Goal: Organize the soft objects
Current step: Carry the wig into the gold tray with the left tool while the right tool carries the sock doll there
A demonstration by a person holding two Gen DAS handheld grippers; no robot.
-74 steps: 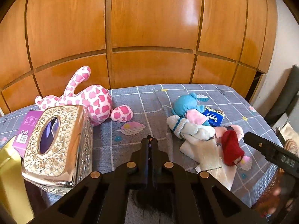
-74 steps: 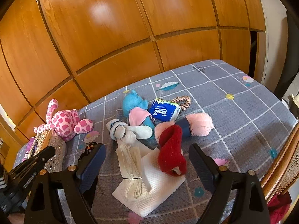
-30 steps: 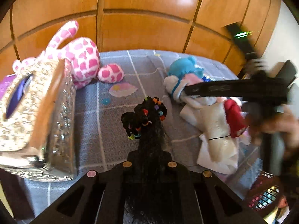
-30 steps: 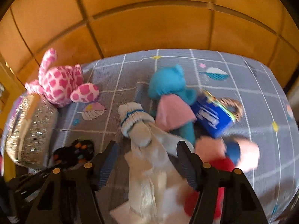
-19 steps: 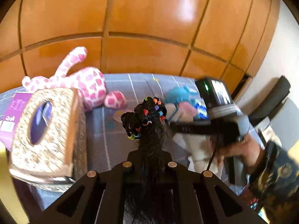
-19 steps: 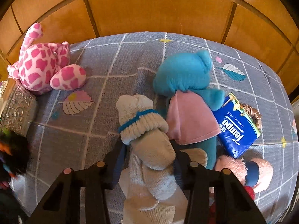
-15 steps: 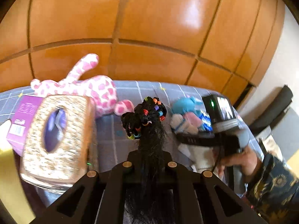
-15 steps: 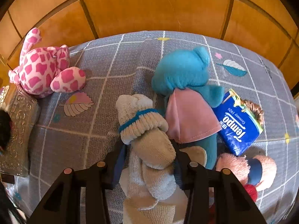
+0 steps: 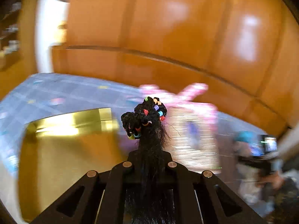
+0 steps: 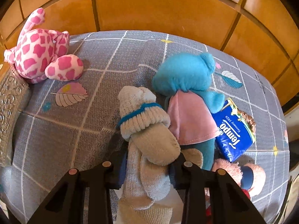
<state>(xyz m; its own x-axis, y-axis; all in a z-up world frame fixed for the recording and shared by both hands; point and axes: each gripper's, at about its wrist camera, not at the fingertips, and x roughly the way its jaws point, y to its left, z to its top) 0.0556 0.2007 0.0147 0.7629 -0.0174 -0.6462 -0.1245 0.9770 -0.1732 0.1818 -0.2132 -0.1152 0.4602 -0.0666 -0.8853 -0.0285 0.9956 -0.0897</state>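
Note:
My left gripper (image 9: 148, 150) is shut on a black hairpiece with coloured beads (image 9: 145, 117), held in the air above a gold box (image 9: 61, 141); this view is blurred. My right gripper (image 10: 147, 166) is closed around a cream sock bundle with a blue stripe (image 10: 147, 130) on the grey bedsheet (image 10: 65, 130). A blue plush with a pink skirt (image 10: 186, 85) lies right beside the sock. A pink spotted plush (image 10: 41, 50) lies at the far left, and shows blurred in the left wrist view (image 9: 177, 97).
A blue Tempo tissue pack (image 10: 233, 134) and a brown scrunchie (image 10: 248, 119) lie right of the blue plush. A pink and navy soft item (image 10: 243, 173) is at lower right. A silver ornate tissue box (image 10: 9, 112) stands at the left edge. Wooden panels (image 10: 158, 9) back the bed.
My left gripper swung left with the hairpiece, now over the gold box. My right gripper moved down onto the sock bundle and its fingers narrowed around it.

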